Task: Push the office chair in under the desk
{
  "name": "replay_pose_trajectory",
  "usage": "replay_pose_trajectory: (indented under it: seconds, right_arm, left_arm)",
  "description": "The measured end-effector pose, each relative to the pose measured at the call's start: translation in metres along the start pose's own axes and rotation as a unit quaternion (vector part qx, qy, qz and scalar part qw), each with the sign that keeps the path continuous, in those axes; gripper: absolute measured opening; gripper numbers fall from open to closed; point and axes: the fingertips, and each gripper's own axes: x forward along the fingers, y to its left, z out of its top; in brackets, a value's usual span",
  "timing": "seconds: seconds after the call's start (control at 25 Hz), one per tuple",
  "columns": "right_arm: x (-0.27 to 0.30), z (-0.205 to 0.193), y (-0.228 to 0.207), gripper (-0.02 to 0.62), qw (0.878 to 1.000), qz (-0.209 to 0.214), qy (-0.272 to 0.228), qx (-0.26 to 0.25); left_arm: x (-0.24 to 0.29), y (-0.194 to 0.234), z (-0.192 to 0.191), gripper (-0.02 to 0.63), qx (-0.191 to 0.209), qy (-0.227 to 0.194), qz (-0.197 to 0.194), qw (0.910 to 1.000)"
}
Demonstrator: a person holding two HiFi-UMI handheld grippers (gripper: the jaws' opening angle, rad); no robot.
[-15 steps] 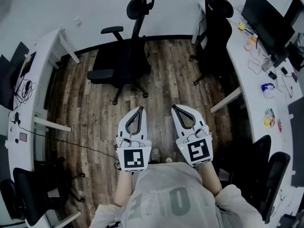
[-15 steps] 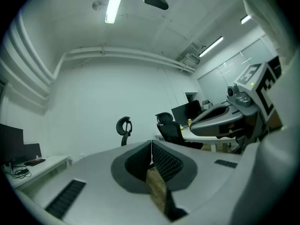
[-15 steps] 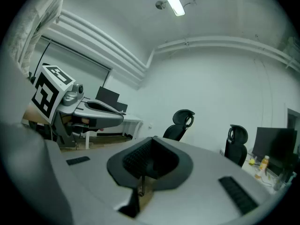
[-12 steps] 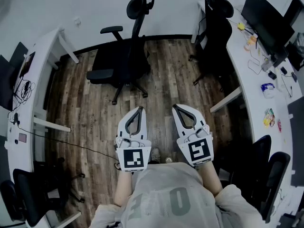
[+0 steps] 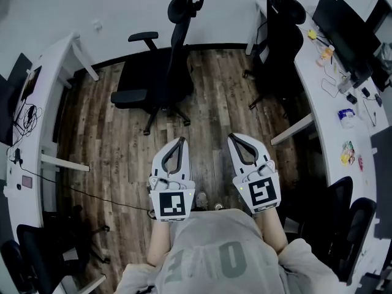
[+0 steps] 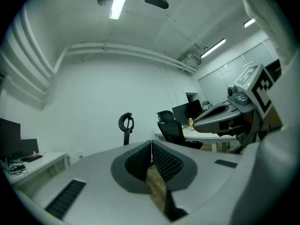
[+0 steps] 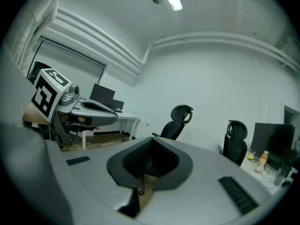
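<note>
On the black high-backed office chair [image 5: 156, 81] at upper centre, the seat hides part of the wheeled base from you. The edge cuts the black chair at lower left [image 5: 38, 259]. The small coloured items [image 5: 348, 152] on the white desk [image 5: 315, 97] at right are too small to tell.

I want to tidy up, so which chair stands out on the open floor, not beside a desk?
The chair in the middle of the floor, near the far wall. The other chairs stand close against the desks.
</note>
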Motion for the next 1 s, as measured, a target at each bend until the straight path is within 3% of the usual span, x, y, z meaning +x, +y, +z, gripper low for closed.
replay_pose_trajectory:
  seconds: [0.24, 0.56, 0.8, 1.0]
  right_arm:
    - [0.015, -0.005, 0.002, 0.020, 1.000, -0.015, 0.007, 0.026]
    - [0.041, -0.020, -0.035, 0.020, 0.998, -0.032, 0.015, 0.051]
    - [0.094, -0.022, -0.090, 0.020, 0.996, -0.006, -0.027, 0.088]
    - [0.165, -0.005, -0.161, 0.020, 0.995, 0.024, -0.059, 0.072]
  left_arm:
    - [0.009, 0.030, -0.013, 0.017, -0.022, -0.004, 0.001, 0.9998]
    - [0.062, 0.053, -0.018, 0.017, -0.042, -0.008, -0.007, 0.9990]
    - [0.133, 0.062, -0.013, 0.017, -0.031, -0.021, -0.003, 0.9993]
    - [0.212, 0.093, -0.006, 0.017, -0.065, -0.028, 0.033, 0.9970]
